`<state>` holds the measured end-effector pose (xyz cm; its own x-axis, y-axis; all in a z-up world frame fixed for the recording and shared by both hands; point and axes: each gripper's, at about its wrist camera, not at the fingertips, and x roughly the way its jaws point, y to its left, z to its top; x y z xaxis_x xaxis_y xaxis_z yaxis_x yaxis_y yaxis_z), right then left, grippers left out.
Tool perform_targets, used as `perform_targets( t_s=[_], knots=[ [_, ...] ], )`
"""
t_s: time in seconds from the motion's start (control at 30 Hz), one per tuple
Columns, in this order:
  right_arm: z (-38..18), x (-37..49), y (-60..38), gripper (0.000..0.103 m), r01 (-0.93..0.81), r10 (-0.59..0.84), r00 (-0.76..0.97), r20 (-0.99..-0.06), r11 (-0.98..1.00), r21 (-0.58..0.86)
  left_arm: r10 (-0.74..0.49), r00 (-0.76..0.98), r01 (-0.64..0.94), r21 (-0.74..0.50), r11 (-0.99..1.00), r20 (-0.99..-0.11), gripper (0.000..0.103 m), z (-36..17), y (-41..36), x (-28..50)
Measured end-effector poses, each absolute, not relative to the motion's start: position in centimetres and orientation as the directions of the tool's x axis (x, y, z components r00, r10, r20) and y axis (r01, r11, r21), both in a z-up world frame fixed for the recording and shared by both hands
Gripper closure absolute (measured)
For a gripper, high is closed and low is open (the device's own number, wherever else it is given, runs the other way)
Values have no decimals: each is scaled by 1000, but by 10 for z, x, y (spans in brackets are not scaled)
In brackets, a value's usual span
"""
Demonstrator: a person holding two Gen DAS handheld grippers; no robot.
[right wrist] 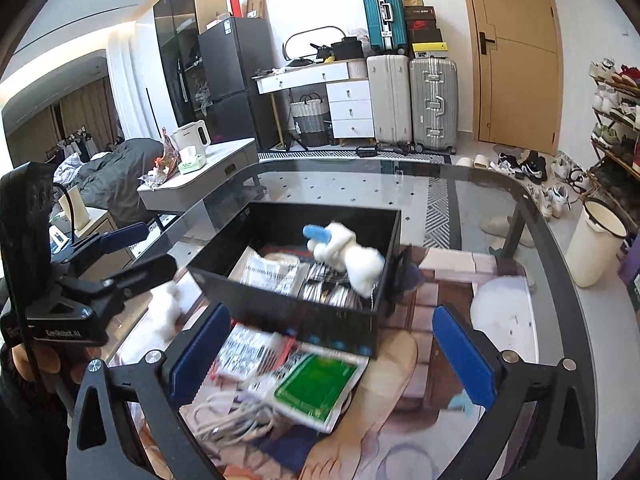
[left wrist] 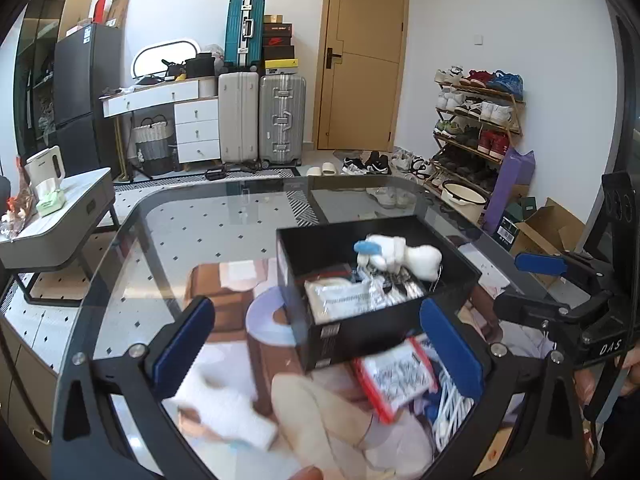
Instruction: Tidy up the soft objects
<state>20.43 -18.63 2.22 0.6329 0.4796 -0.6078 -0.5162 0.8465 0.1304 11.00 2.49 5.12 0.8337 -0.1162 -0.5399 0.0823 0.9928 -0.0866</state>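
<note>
Beyond both wide-open, empty hand-held grippers (left wrist: 320,344) (right wrist: 332,348), white plush toy (right wrist: 348,252) inside black box (right wrist: 280,304).

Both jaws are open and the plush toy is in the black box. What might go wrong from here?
1. The plush toy lies on slippery packets, leaning on the black box wall; a bump might tip it out.
2. The white cables sit right by the open right gripper and may snag.
3. The box sits on a glass table and may slide if nudged.

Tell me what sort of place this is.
Most likely a lived-in bedroom or studio flat: an unmade bed, stacked suitcases by the door, and a loaded shoe rack beyond the glass table.
</note>
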Motion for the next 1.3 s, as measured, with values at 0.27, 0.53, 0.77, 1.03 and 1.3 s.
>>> perform_targets(
  t_s=[0.27,0.53,0.77,1.03,1.3],
  knots=[
    [26,169,-195,1,-492,469,643,-605,859,144,-72,840,42,-68,997,-538,0,54,32,75],
    [34,143,-200,1,-487,452,652,-609,865,121,-35,846,10,-50,999,-532,0,56,40,43],
    [37,133,-200,1,-498,465,644,-608,858,128,-20,847,-6,-47,999,-531,0,59,43,32],
    [31,135,-200,1,-494,465,627,-625,858,142,-10,839,-17,-45,999,-544,0,54,46,36],
    [10,147,-202,0,-461,441,599,-669,873,163,-26,820,-3,-49,999,-571,0,39,46,49]
  ],
)
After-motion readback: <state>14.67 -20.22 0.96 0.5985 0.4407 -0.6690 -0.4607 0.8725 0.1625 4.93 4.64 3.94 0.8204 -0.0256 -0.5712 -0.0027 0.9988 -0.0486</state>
